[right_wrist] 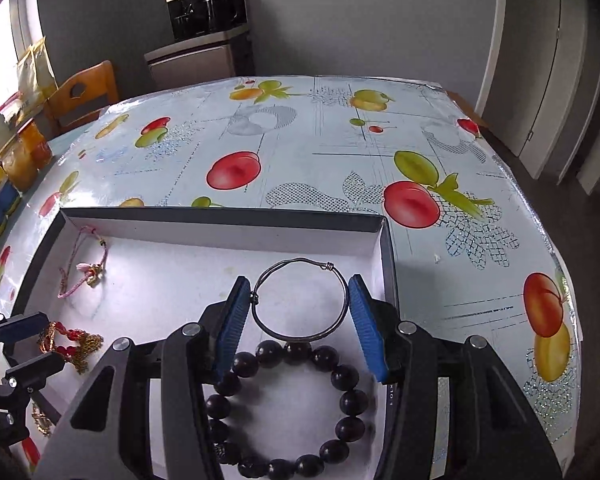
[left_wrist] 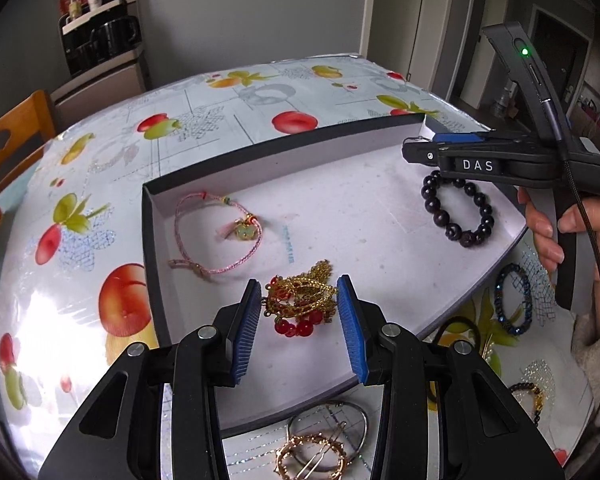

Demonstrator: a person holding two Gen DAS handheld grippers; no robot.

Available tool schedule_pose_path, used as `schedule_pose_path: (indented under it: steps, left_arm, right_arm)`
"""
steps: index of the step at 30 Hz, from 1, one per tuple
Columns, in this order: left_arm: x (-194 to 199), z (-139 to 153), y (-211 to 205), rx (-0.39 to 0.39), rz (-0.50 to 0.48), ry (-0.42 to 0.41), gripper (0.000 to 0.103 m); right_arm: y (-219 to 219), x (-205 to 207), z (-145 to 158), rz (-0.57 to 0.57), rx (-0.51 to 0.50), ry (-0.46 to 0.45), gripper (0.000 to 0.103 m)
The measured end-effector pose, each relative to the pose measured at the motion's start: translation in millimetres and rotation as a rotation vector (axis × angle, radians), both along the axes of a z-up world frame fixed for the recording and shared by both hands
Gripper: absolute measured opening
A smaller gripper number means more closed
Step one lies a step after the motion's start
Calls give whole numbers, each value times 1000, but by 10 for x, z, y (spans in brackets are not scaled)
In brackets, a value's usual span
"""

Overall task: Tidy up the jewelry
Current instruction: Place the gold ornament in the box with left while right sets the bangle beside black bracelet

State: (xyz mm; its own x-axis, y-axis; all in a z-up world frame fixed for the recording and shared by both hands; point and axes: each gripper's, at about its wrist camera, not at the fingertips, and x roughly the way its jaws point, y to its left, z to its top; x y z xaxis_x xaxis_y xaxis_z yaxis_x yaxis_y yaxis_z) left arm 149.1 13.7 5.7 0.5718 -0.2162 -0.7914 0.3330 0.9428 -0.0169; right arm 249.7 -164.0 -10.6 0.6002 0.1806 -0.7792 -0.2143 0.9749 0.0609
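Note:
A shallow box [left_wrist: 260, 152] with a white floor lies on the table. It holds a pink cord bracelet [left_wrist: 216, 232], a gold chain piece with red beads [left_wrist: 300, 304] and a dark bead bracelet [left_wrist: 458, 208]. My left gripper [left_wrist: 298, 320] is open, its blue pads either side of the gold and red piece. My right gripper [right_wrist: 300, 320] is over the box's right end, its pads against a thin silver wire bangle [right_wrist: 300, 302] held just above the dark bead bracelet [right_wrist: 288, 408]. The right gripper also shows in the left wrist view [left_wrist: 424, 148].
Outside the box near me lie a blue bead bracelet [left_wrist: 512, 300], a gold hoop with a hair clip and silver ring [left_wrist: 320, 448] and a dark and gold bracelet [left_wrist: 532, 396]. A wooden chair [left_wrist: 12, 144] stands at the left; jars [right_wrist: 20, 156] line the table's left edge.

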Motion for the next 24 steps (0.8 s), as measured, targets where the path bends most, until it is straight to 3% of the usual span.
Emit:
schedule_pose_path:
  steps: [10, 12, 13, 15, 24]
  left_arm:
    - [76, -100, 78, -5, 24, 46, 41]
    - [79, -105, 76, -4, 26, 45, 43]
    - [78, -101, 71, -1, 27, 39, 51]
    - [69, -84, 66, 8, 30, 23, 55]
    - [-14, 28, 67, -5, 16, -14, 68]
  right_arm:
    - [86, -2, -48, 45, -19, 30, 51]
    - [84, 2, -50, 45, -14, 33, 51]
    - [75, 6, -43, 46, -7, 34, 52]
    - [72, 6, -40, 48, -1, 33, 52]
    - [-96, -241, 300, 16, 91, -58, 73]
